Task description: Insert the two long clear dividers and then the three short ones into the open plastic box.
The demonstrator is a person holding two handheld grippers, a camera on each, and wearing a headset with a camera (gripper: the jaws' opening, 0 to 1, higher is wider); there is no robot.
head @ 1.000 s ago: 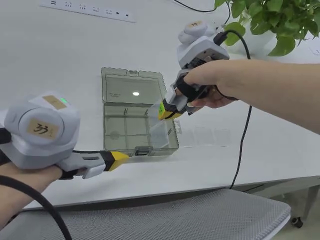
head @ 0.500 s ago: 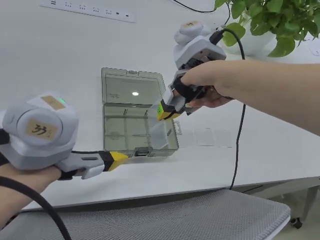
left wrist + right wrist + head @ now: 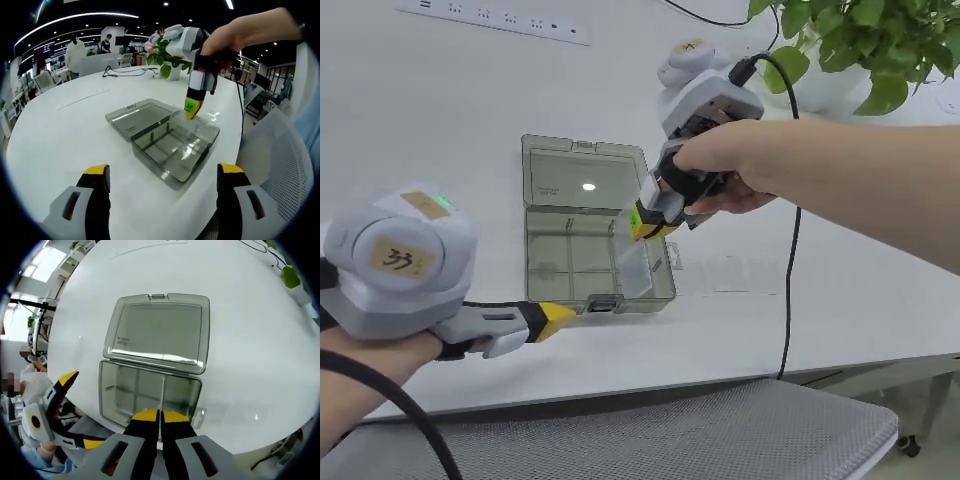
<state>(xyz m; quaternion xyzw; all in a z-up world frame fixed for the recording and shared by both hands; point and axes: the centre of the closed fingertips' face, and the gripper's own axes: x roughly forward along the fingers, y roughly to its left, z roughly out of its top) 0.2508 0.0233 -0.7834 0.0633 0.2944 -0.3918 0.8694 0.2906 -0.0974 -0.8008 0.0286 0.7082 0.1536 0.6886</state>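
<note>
The open smoky plastic box (image 3: 552,262) lies on the white table, its lid (image 3: 585,180) folded flat behind it. My right gripper (image 3: 644,223) is shut on a clear divider (image 3: 636,266) that hangs upright over the right end of the box base. In the right gripper view that divider (image 3: 162,395) shows edge-on between the shut jaws, above the base (image 3: 120,390). My left gripper (image 3: 546,321) stands open in front of the box, holding nothing; its own view has the box (image 3: 170,140) and the right gripper (image 3: 192,102) ahead. More clear dividers (image 3: 735,272) lie flat right of the box.
A power strip (image 3: 495,20) lies at the table's far edge and a potted plant (image 3: 860,40) stands at the back right. A black cable (image 3: 790,260) drops over the front edge. A grey mesh chair (image 3: 670,430) sits below the table.
My right gripper has shifted a little left with the divider, bringing it further over the box base. The left gripper has stayed where it was.
</note>
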